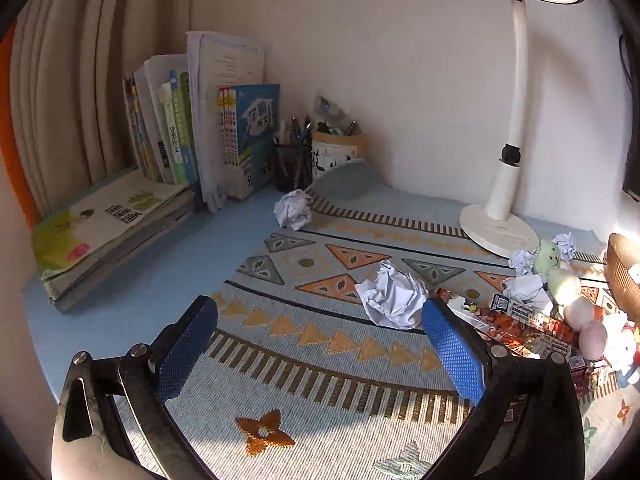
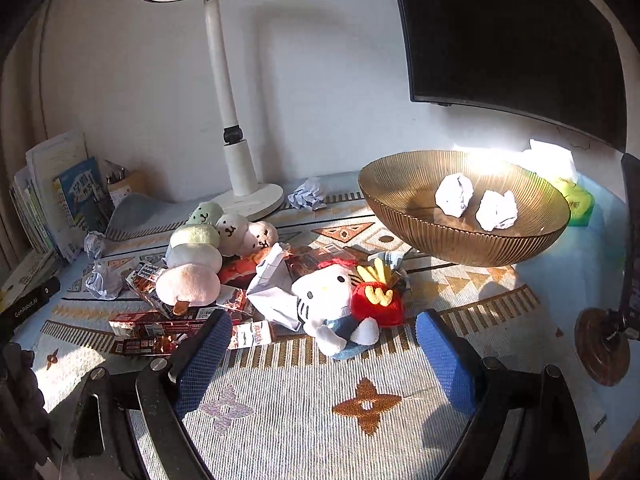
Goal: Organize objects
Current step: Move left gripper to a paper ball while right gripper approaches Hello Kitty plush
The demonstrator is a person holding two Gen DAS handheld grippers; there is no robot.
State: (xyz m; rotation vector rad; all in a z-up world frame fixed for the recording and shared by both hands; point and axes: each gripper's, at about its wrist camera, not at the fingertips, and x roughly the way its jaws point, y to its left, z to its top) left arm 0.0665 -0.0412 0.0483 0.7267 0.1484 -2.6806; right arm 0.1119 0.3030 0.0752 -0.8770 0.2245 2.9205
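My left gripper [image 1: 320,344] is open and empty above the patterned mat. A crumpled paper ball [image 1: 392,300] lies just beyond its right finger. Another paper ball [image 1: 294,210] lies farther back near the pen cups. My right gripper [image 2: 324,344] is open and empty, just short of a white cat plush [image 2: 332,304] holding red fries. Behind the plush lie a folded paper piece [image 2: 274,284], a dango plush [image 2: 196,260] and snack packets [image 2: 160,328]. A brown ribbed bowl [image 2: 460,240] at the right holds two paper balls [image 2: 476,202].
A white desk lamp [image 2: 236,132] stands at the back. Upright books [image 1: 200,124], a flat book stack [image 1: 112,232] and pen cups [image 1: 316,156] fill the back left. A dark monitor [image 2: 520,32] hangs at the right. More paper balls [image 2: 104,280] lie on the mat.
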